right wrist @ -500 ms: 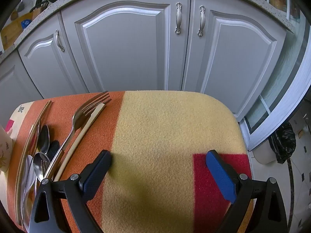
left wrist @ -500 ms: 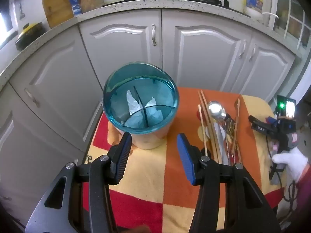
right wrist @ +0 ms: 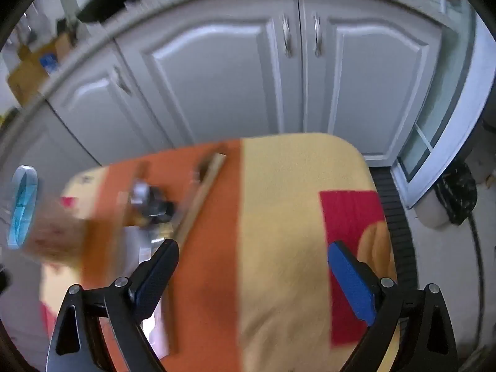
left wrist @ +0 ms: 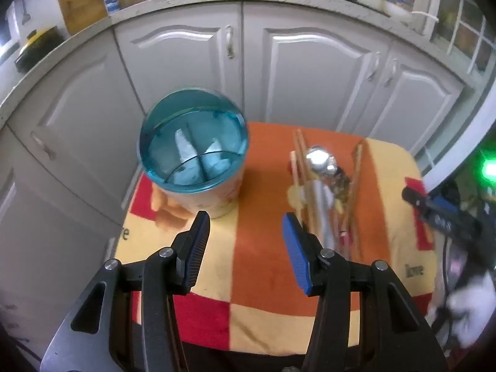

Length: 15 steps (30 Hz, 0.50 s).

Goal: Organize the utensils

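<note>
A small table [left wrist: 266,266] is seen standing in front of a run of cabinet doors [left wrist: 313,71], with a worktop [left wrist: 198,3] above them. On the table's left part an upright holder [left wrist: 193,152] is placed, partitioned inside, with crumpled paper [left wrist: 186,152] in it. To its right, well apart, a heap of utensils [left wrist: 325,186] is laid lengthwise: chopsticks [left wrist: 302,170] on the left, a spoon [left wrist: 321,159] among them. From the right wrist view the heap [right wrist: 161,207] is found at the left, the table's right half [right wrist: 288,217] being bare.
</note>
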Each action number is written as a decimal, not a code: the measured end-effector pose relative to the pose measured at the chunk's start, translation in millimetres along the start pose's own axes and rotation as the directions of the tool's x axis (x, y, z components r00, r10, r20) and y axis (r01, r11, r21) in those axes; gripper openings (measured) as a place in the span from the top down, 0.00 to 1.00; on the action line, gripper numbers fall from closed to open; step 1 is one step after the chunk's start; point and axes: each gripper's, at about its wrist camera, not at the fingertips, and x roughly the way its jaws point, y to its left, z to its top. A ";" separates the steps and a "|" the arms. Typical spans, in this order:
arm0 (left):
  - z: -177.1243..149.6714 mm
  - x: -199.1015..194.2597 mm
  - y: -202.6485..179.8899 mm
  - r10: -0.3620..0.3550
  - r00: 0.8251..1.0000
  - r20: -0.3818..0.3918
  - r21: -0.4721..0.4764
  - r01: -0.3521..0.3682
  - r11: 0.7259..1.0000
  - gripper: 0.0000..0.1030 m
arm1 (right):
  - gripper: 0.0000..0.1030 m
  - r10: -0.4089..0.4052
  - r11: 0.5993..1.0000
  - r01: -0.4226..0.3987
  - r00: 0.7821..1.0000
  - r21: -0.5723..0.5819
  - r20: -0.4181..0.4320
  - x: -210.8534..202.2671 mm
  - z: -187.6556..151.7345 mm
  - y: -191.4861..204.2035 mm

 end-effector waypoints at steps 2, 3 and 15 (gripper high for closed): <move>0.0 -8.7 -5.4 -0.008 0.999 0.032 0.015 0.007 1.000 0.53 | 0.06 0.014 1.000 -0.013 1.000 -0.008 0.028 -21.0 -6.6 20.8; -0.4 -10.3 -6.5 -0.012 0.999 0.041 0.023 0.011 1.000 0.53 | 0.06 0.020 1.000 -0.019 0.999 -0.015 0.049 -36.0 -8.5 26.7; 9.9 -32.2 -11.3 -0.034 0.997 0.070 0.012 0.034 0.999 0.53 | 0.06 -0.054 0.983 0.088 0.977 -0.159 0.207 -107.8 -17.1 98.7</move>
